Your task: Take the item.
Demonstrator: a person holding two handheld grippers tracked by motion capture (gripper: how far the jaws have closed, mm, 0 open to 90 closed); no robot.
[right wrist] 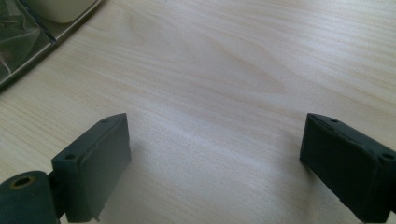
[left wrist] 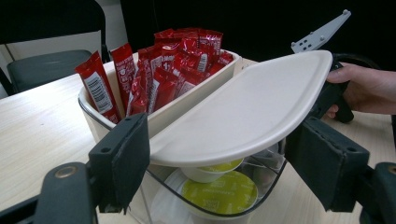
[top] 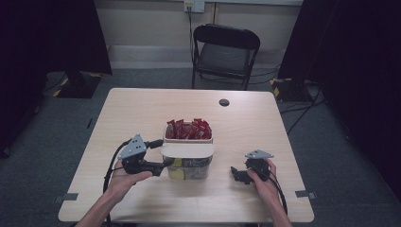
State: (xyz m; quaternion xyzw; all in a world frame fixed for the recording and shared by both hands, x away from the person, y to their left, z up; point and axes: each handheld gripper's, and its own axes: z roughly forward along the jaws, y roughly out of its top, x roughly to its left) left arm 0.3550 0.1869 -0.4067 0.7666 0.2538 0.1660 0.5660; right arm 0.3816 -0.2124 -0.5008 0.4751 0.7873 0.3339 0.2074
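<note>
A clear container (top: 191, 172) stands mid-table, and behind it is a white tray of red sachets (top: 188, 128). A cream lid (top: 187, 150) sits tilted over the container's top. My left gripper (top: 168, 162) reaches in from the left and is shut on this lid (left wrist: 243, 107), its edges against both pads. Under the raised lid, green-topped pods (left wrist: 219, 191) lie inside the clear container (left wrist: 154, 212), with the sachets (left wrist: 177, 60) upright behind. My right gripper (top: 235, 172) rests to the right of the container; its jaws (right wrist: 215, 154) stand open over bare wood.
The wooden table (top: 142, 109) has a round cable hole (top: 224, 102) at the back. A black folding chair (top: 224, 52) stands beyond the far edge. The person's right hand (left wrist: 364, 88) holds the other gripper past the lid.
</note>
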